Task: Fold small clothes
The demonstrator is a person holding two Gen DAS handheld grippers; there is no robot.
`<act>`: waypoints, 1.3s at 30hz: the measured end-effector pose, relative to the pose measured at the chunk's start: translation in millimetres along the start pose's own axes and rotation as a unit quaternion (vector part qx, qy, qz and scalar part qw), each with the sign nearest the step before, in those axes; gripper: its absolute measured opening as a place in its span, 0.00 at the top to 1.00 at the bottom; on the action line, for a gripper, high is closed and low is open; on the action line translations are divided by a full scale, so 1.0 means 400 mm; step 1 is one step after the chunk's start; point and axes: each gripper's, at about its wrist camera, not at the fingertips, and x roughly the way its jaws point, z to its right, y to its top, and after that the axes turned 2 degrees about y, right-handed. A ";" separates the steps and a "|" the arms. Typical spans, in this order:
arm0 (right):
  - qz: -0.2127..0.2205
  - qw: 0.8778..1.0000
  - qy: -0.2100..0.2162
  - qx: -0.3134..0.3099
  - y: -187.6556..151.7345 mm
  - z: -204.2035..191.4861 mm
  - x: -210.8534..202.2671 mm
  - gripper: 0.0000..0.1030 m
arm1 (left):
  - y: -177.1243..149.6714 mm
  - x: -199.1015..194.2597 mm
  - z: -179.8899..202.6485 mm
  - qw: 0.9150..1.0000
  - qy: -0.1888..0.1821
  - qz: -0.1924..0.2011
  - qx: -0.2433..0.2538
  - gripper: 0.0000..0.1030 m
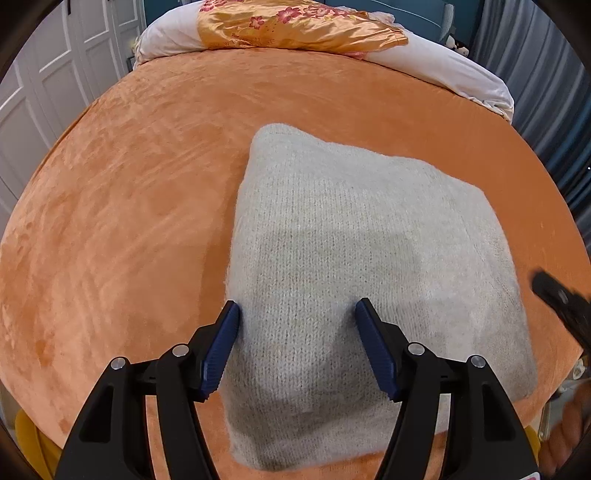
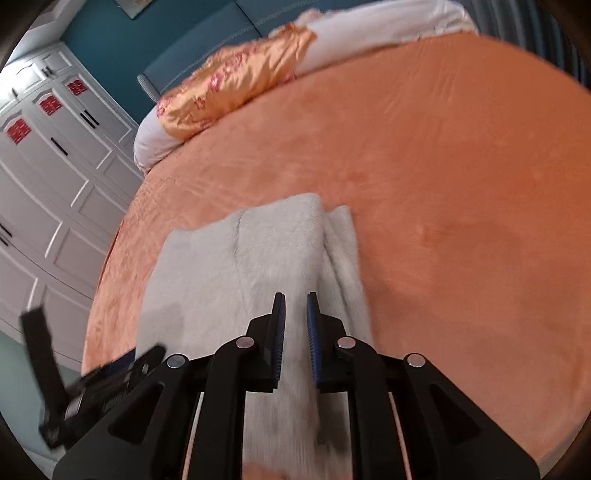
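Observation:
A light grey knitted garment (image 1: 351, 266) lies folded into a rough rectangle on the orange bedspread (image 1: 129, 221). My left gripper (image 1: 297, 314) is open and empty, its blue-padded fingers straddling the garment's near left part just above it. In the right wrist view the garment (image 2: 251, 266) shows stacked layers with a folded edge on its right side. My right gripper (image 2: 295, 306) hovers over the garment's near right part, jaws narrowly apart, nothing clearly between them; this view is blurred. The right gripper's tip (image 1: 561, 299) shows at the left view's right edge, and the left gripper (image 2: 92, 384) shows at the lower left.
A white duvet (image 1: 443, 59) with an orange floral satin cover (image 1: 295, 26) is bunched at the bed's far end. White wardrobe doors (image 2: 48, 192) stand to the left of the bed. Dark curtains (image 1: 546, 92) hang at the right. The bed's edge curves close at the near left.

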 end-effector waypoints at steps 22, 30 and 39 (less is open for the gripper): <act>-0.054 0.989 -0.109 -0.088 -0.174 -0.060 -0.005 0.87 | -0.090 -0.065 0.011 1.000 0.004 -0.011 0.017 0.38; -0.052 0.992 -0.098 -0.053 -0.189 -0.041 -0.020 0.86 | -0.151 -0.026 -0.014 0.999 0.011 -0.046 0.023 0.36; -0.016 0.997 -0.071 0.007 -0.133 0.007 -0.074 0.46 | -0.115 -0.089 -0.100 0.995 -0.072 -0.038 -0.062 0.31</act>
